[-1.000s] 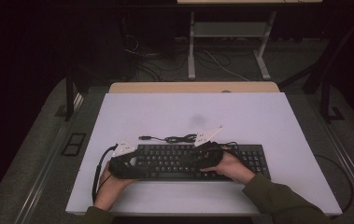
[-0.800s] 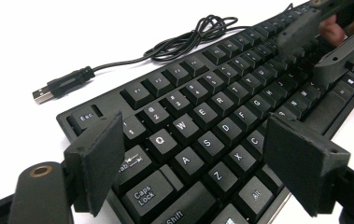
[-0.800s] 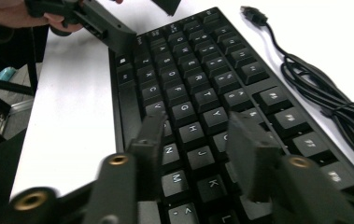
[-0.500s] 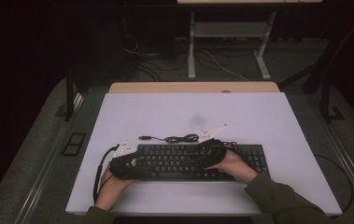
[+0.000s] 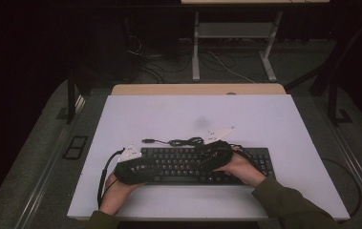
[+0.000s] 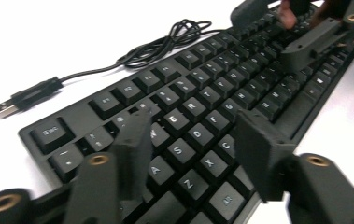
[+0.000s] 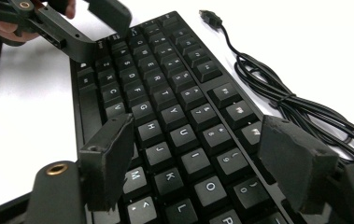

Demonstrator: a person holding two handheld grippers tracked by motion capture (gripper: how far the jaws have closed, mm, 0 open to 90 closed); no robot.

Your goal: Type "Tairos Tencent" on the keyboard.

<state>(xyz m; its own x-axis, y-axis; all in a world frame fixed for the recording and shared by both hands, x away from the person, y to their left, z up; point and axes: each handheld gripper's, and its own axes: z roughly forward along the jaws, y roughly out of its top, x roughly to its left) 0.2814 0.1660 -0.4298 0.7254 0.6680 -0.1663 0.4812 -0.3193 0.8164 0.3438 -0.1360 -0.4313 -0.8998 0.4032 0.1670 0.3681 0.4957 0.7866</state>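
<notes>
A black keyboard (image 5: pixel 188 164) lies near the front of the white tabletop, and its cable (image 5: pixel 183 141) coils behind it and ends in a USB plug (image 5: pixel 146 141). My left gripper (image 5: pixel 146 167) hovers low over the keyboard's left end. Its jaws have just been closing, and in the left gripper view (image 6: pixel 195 135) they stand apart above the A, S and D keys (image 6: pixel 198 107) with nothing gripped. My right gripper (image 5: pixel 198 164) hangs over the middle keys. Its jaws have just been opening and stand wide above the H, J and K keys (image 7: pixel 174 107), holding nothing.
The white tabletop (image 5: pixel 169 114) stretches bare behind the keyboard. A wooden edge (image 5: pixel 197 89) runs along its back. Beyond it stand a metal frame (image 5: pixel 231 33) and loose floor cables (image 5: pixel 159 52). The cable coil (image 7: pixel 305 107) lies right beside the right gripper's jaw.
Both hands have kept their places over the keyboard. The keyboard and its cable have not shifted.
</notes>
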